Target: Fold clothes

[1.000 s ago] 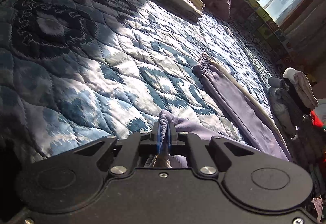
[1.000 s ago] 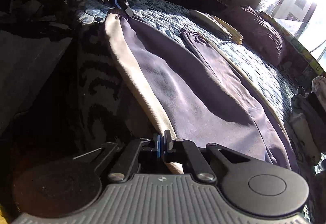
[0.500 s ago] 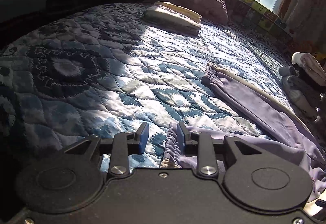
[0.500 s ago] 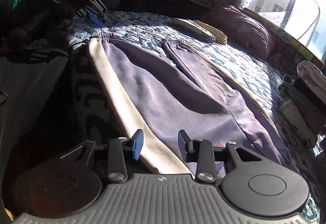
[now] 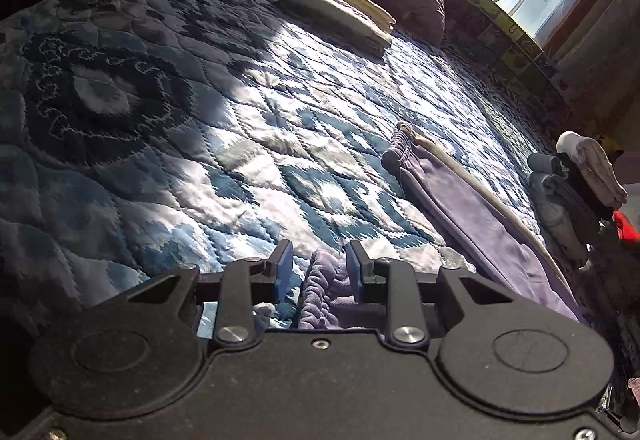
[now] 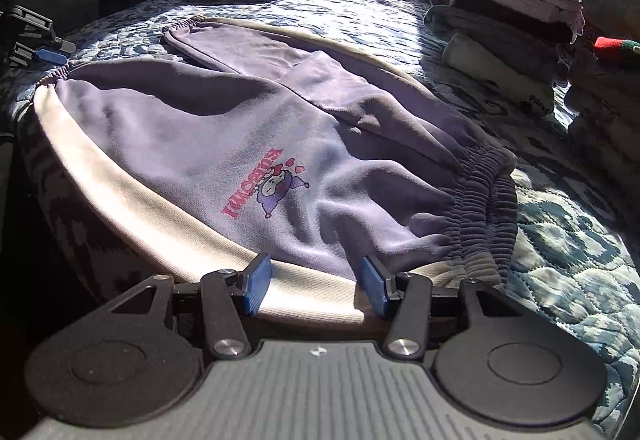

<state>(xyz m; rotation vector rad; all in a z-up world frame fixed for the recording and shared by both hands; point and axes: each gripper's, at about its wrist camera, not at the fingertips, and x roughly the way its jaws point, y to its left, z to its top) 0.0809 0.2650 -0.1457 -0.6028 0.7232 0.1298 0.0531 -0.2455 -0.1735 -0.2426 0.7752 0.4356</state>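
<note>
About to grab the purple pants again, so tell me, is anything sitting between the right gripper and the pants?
Nothing visible. The right gripper is open right at the cream side stripe of the purple pants, with only fabric ahead. The folded clothes stack sits off to the side on the quilt.

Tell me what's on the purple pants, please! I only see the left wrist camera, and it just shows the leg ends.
Observer: The purple pants carry a print: pink letters beside a small cartoon figure.
Operator: Cool! Is the other gripper holding them?
Observer: No. The right gripper is open, jaws apart over the cream side stripe.
Operator: Where's the stretchy top?
Observer: The waistband lies bunched to the right of that gripper.
</note>
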